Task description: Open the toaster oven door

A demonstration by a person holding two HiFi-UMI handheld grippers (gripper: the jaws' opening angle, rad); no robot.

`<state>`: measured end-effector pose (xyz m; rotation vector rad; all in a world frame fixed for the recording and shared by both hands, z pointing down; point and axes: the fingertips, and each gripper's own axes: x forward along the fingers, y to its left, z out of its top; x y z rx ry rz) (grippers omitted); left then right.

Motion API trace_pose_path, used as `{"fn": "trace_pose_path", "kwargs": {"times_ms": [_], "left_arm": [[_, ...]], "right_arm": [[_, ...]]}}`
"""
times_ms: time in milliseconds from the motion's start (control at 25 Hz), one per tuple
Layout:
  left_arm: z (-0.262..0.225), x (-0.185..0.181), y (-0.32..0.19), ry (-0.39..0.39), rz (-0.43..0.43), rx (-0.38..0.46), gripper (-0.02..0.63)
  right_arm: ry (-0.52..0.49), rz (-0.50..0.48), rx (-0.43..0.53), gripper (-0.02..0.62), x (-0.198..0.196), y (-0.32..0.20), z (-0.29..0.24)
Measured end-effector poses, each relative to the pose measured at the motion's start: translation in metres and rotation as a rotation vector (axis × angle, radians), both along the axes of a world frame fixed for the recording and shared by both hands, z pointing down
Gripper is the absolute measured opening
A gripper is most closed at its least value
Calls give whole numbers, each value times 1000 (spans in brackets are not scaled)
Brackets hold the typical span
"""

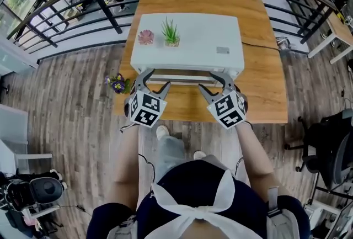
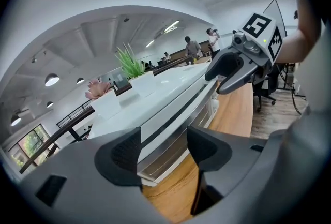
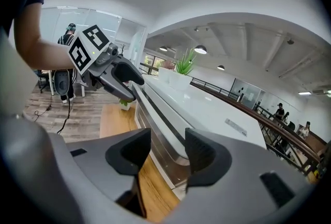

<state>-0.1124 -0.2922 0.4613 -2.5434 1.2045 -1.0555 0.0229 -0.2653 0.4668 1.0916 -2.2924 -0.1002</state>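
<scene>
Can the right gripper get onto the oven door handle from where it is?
Probably yes: the right gripper has its jaws open with the door handle straight ahead, nothing between, and the left gripper sits toward the handle's other end.

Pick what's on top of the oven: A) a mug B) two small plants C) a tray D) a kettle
B: a pink plant and a green plant stand side by side on top of the oven, toward its left end in the head view.
</scene>
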Motion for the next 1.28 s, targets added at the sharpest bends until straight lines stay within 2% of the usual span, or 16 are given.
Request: {"fn": "trace_pose_path", "kwargs": {"times_ms": [120,320,480,680,1280], "left_arm": [[6,0,0,-24,4,6,276],[7,1,0,-20,4,9,276],[9,1,3,-17,-11,12,276],[3,-2,0,75,-47,8,258],[7,-3,10,65,-66,15,258]], "right_arm": [[3,10,16,193,1,-1,0],[30,23,35,155,5,-4,0],[21,25,42,153,6,0,1],[-3,24,45,153,5,-2,-1],[-30,17,24,147,4,9,2]]}}
